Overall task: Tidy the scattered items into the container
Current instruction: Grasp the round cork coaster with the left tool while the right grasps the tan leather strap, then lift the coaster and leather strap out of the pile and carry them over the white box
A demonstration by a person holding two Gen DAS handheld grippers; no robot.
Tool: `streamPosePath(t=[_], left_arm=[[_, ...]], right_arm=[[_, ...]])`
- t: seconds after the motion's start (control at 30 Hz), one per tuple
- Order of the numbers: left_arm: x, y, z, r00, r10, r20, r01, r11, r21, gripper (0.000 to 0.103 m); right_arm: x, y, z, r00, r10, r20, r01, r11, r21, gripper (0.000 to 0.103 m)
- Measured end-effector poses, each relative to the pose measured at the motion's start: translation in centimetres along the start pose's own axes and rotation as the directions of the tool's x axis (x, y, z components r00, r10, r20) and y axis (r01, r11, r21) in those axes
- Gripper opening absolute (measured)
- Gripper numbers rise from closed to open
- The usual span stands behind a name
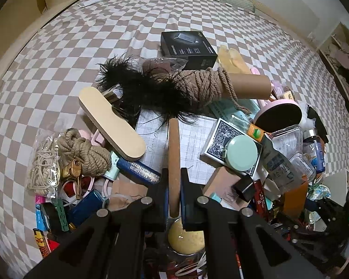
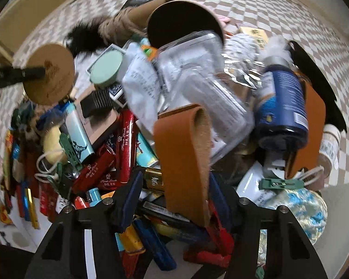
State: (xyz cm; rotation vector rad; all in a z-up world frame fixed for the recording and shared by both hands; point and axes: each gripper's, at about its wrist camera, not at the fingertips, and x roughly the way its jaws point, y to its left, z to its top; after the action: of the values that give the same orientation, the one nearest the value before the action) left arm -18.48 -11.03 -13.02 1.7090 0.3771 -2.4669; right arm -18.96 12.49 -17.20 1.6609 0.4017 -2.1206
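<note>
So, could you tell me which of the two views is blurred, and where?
Left wrist view: sharp, with the playing cards crisp, only fisheye bending of the checked sheet. Right wrist view: smeared throughout, clear jar and blue bottle soft.

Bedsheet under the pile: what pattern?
Brown-and-white checkerboard on the bedsheet; clearest in the left wrist view.

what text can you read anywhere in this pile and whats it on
"First Love": in script on the red lighters.
"65W": seems to read so, in the corner of the black box; its other print is too small.
Blue bottle label: blurred, unreadable.
Card pack: pattern only, no words legible.
Gridded paper sheet: writing too faint to read.
</note>
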Motion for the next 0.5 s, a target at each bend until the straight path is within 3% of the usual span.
streamPosePath(t=[0.13,0.33,0.5], left_arm=[[0.1,0.0,0.0,1.000,-0.005,-0.005,0.005,1.000,0.000,0.008],[-0.6,0.0,0.1,1.000,-0.028,0.007,0.028,1.000,-0.006,0.008],[-1.6,-0.5,-0.1,0.998,-0.053,0.024,0.053,0.999,-0.004,0.008]], right_arm=[[0.4,-0.1,0.3,0.999,-0.033,-0.009,0.033,0.999,0.029,0.038],[-1.1,-0.5,0.5,0.999,-0.040,0.036,0.038,0.998,0.055,0.036],[-3.4,-1.3,0.5,0.996,-0.006,0.090,-0.003,0.995,0.103,0.036]])
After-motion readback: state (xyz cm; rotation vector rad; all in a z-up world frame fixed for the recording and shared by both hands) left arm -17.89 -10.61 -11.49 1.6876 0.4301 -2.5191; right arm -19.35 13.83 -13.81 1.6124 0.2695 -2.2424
